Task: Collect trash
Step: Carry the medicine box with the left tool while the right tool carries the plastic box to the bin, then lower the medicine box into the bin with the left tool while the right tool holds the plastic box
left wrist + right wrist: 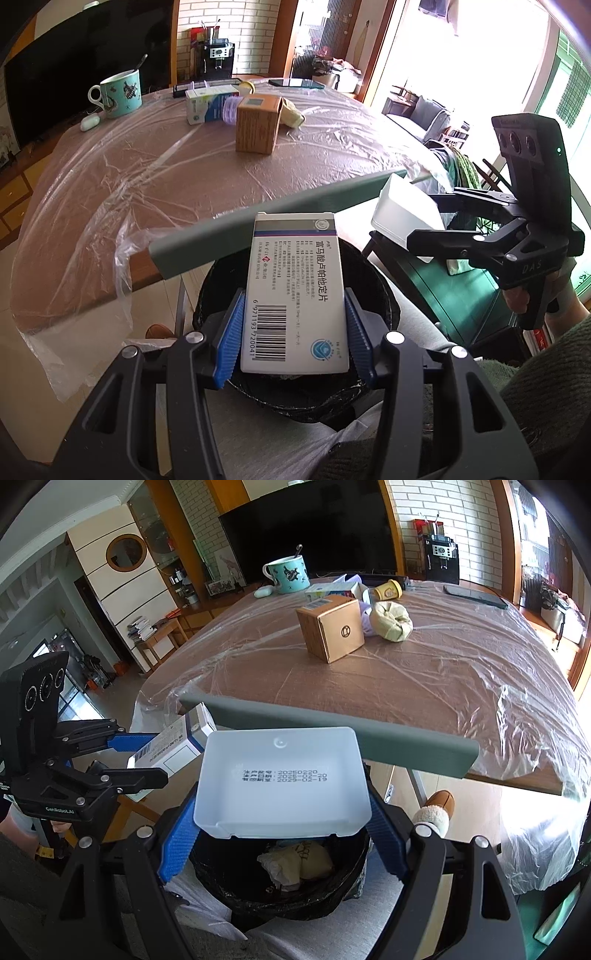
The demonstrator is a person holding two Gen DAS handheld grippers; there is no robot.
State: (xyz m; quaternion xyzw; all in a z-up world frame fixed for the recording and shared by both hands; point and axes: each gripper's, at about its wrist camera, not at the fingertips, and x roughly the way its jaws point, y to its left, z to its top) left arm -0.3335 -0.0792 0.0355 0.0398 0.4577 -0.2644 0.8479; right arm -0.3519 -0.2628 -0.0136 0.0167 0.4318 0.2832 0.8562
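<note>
Both grippers hover over the bin (280, 882) beside the table (424, 686), left gripper (293, 328) fingers clamped on the medicine box (295, 291), right gripper (282, 834) fingers clamped on the plastic tray (282, 782), so the drop step looks next: spread and let go.

Mug (287, 573) with spoon, television (314, 528), slipper (437, 806)
</note>
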